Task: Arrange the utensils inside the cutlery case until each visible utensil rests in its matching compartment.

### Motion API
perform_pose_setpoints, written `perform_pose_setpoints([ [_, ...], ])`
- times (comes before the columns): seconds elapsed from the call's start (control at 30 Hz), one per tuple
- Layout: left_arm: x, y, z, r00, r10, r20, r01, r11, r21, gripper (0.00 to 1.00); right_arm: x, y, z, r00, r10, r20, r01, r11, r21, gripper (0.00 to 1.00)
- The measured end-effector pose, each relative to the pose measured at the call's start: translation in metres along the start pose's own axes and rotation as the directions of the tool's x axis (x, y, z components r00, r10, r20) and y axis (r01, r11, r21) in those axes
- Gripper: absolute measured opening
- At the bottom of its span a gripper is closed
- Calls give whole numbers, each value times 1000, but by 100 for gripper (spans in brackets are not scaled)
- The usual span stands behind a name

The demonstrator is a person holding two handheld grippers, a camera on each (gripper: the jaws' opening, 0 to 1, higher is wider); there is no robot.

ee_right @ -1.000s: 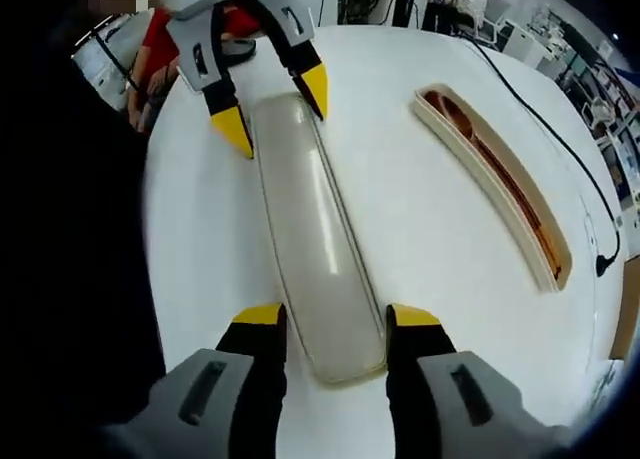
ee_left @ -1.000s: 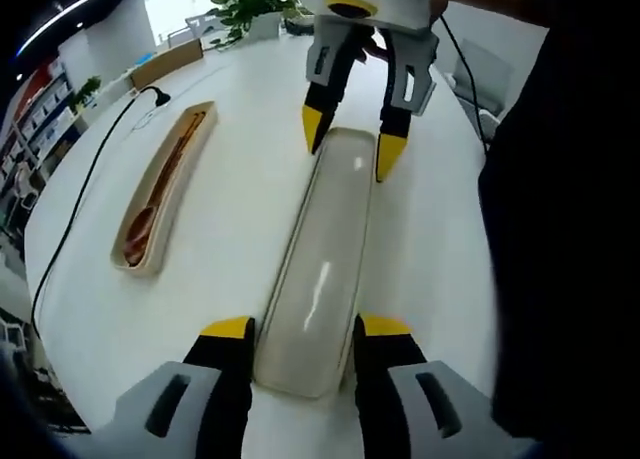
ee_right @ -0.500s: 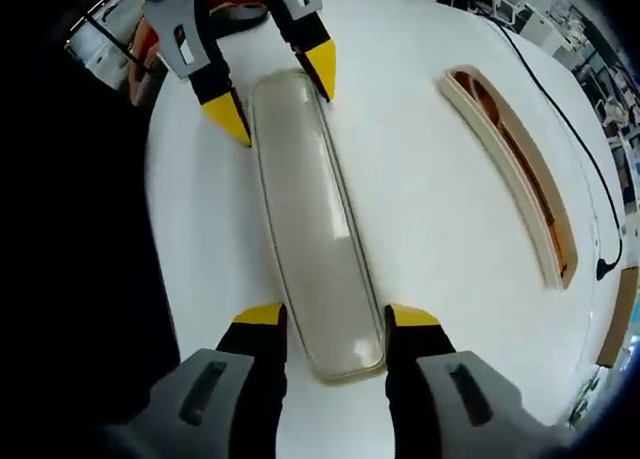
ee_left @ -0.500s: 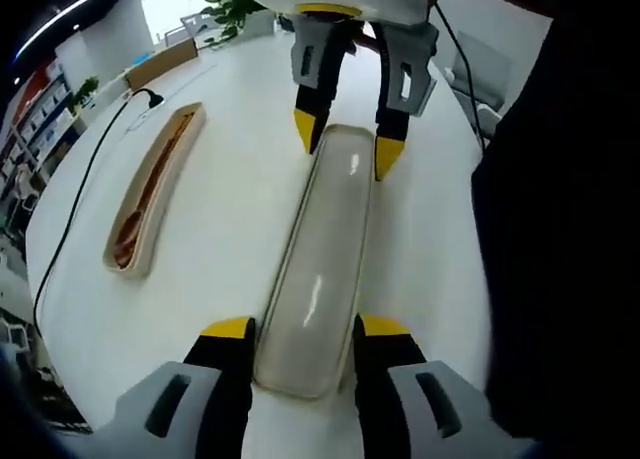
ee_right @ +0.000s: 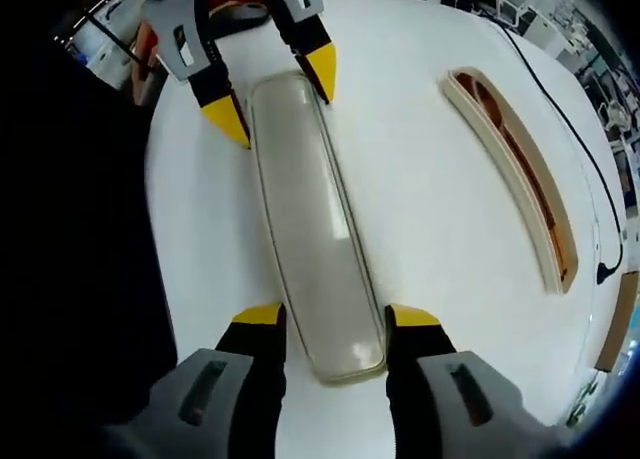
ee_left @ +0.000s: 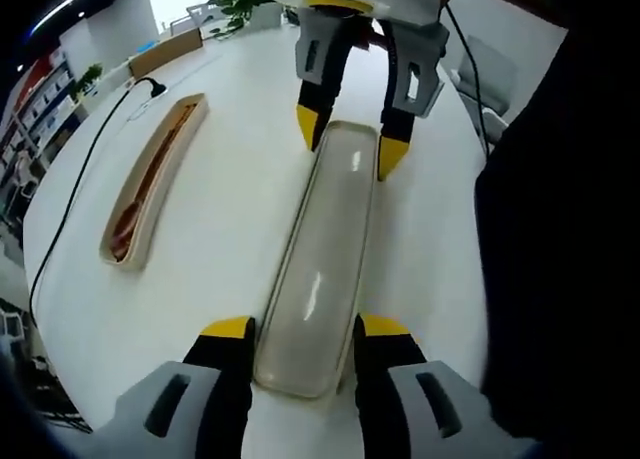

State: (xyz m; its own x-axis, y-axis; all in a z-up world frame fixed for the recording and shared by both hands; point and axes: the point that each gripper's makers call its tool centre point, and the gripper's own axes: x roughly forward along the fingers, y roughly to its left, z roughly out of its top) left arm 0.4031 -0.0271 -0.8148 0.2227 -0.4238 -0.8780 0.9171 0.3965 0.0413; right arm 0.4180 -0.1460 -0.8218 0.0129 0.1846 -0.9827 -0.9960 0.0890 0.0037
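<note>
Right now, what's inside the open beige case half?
The open beige case half holds brown wooden utensils lying lengthwise. Its wall hides their exact number and type.

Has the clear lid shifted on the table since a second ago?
Cannot tell. The clear lid sits between both claws as before; the tray beside it only drifts slightly in view, which fits camera motion.

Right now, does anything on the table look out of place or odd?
Yes: the translucent lid lies on the white table apart from the cutlery case, which sits open with wooden utensils inside.
</note>
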Motion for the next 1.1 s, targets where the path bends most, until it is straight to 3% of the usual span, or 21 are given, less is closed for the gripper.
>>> perform_pose_setpoints([
  [0.23,0,-2,0,1000,0,4,0,1000,-16,40,0,0,1,1000,1,6,-1,1000,-15,38],
  [0.53,0,-4,2,1000,12,14,-12,1000,-2,40,0,0,3,999,0,-34,-1,1000,-18,37],
  [0.77,-4,-2,1,994,85,74,-85,996,-11,42,0,-2,1,999,10,-43,-11,1000,-21,36],
  [0.9,-7,0,3,983,144,111,-146,989,7,47,0,-3,1,998,18,-54,-19,1000,-20,35],
  [0.97,-11,5,4,973,190,131,-199,978,57,53,1,-3,2,997,23,-70,-25,999,-26,35],
  [1.1,-13,0,1,970,196,143,-207,976,69,54,0,-4,1,994,56,-91,-59,998,-26,35],
])
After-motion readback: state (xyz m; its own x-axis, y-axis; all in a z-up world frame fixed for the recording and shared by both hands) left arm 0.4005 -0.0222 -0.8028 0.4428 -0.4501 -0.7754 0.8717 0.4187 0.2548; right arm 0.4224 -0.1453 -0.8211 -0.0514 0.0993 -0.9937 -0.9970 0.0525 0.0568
